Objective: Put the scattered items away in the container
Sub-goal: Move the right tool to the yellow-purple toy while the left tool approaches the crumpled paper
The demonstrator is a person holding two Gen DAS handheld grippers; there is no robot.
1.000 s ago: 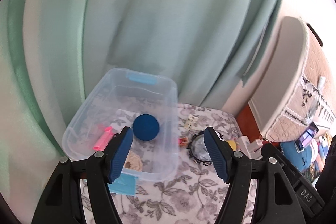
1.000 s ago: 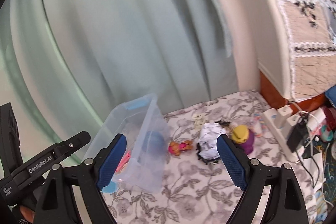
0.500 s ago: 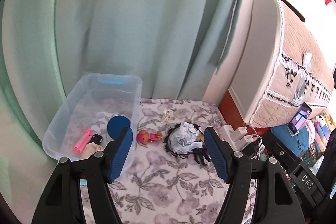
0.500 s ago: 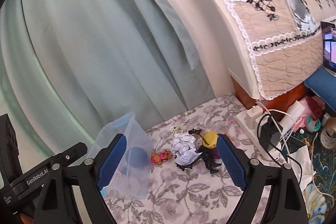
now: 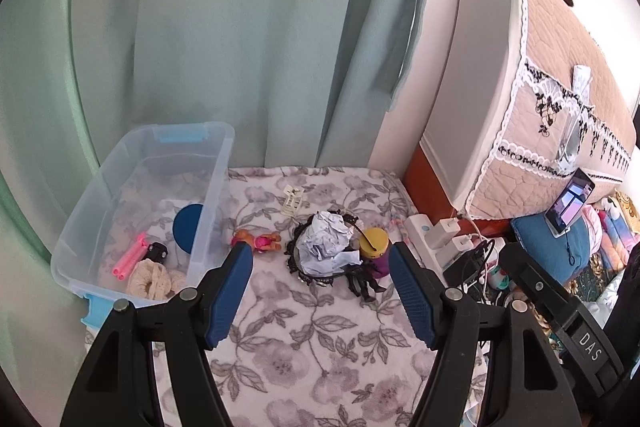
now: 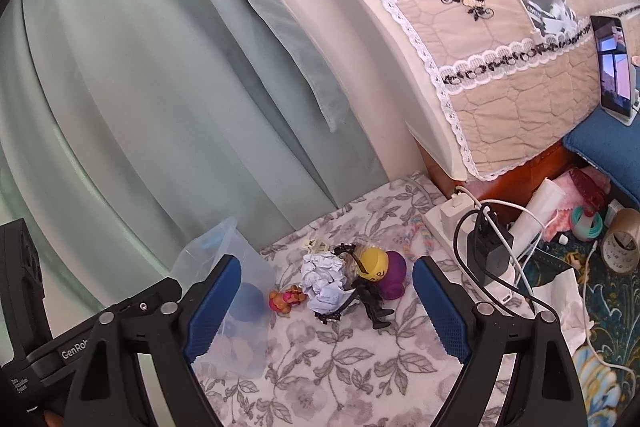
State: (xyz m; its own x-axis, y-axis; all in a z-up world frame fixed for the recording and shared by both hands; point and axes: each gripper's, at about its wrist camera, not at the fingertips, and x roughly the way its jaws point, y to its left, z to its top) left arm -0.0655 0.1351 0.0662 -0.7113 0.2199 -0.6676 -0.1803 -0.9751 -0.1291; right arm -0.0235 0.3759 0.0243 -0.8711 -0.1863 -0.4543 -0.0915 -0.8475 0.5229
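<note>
We count two claws, both spread wide and carrying nothing: the left claw and the right claw, each hovering above a floral blanket.

Already in the clear plastic container, at the blanket's left edge against the green curtain:
- a blue disc
- pink tubes
- a small black piece
- a cream crocheted item

Lying loose on the blanket, right of the container:
- a small pink and orange doll, just beside the container wall
- a white clip-like piece, farther back
- a crumpled paper resting on a black-framed round object
- a yellow and purple toy touching that pile
- a black figure in front of it

A white power strip with chargers sits at the blanket's right edge.
</note>
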